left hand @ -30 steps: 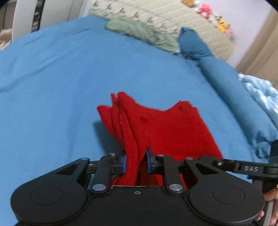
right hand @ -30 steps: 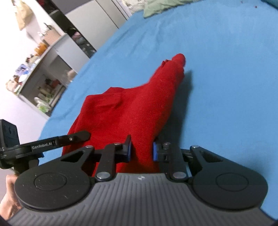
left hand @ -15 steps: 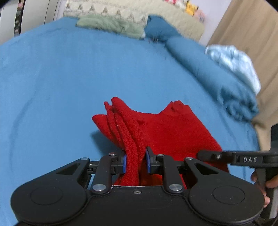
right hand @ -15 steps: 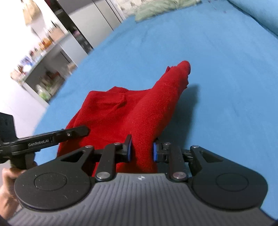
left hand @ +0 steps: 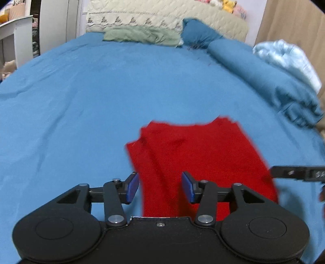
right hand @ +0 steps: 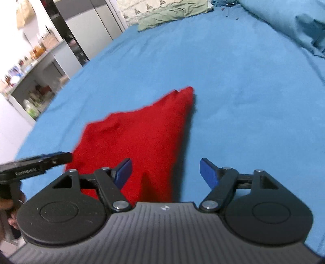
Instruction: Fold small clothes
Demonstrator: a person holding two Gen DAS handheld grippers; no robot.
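Note:
A red garment (left hand: 199, 160) lies folded and flat on the blue bed sheet (left hand: 81, 97). It also shows in the right wrist view (right hand: 142, 138). My left gripper (left hand: 160, 185) is open over the garment's near left edge, holding nothing. My right gripper (right hand: 165, 172) is open over the garment's near right edge, holding nothing. A finger of the right gripper reaches into the left wrist view (left hand: 296, 172), and a finger of the left gripper reaches into the right wrist view (right hand: 36, 164).
A green cloth (left hand: 142, 35) lies at the head of the bed by a quilted headboard (left hand: 162, 14). A rolled blue duvet (left hand: 264, 71) and a pale blue blanket (left hand: 288, 54) lie along the right. Shelves and cabinets (right hand: 40, 67) stand beyond the bed's left side.
Both grippers have opened and let go of the red garment, which has dropped flat onto the sheet. Both views have tilted up and pulled back a little.

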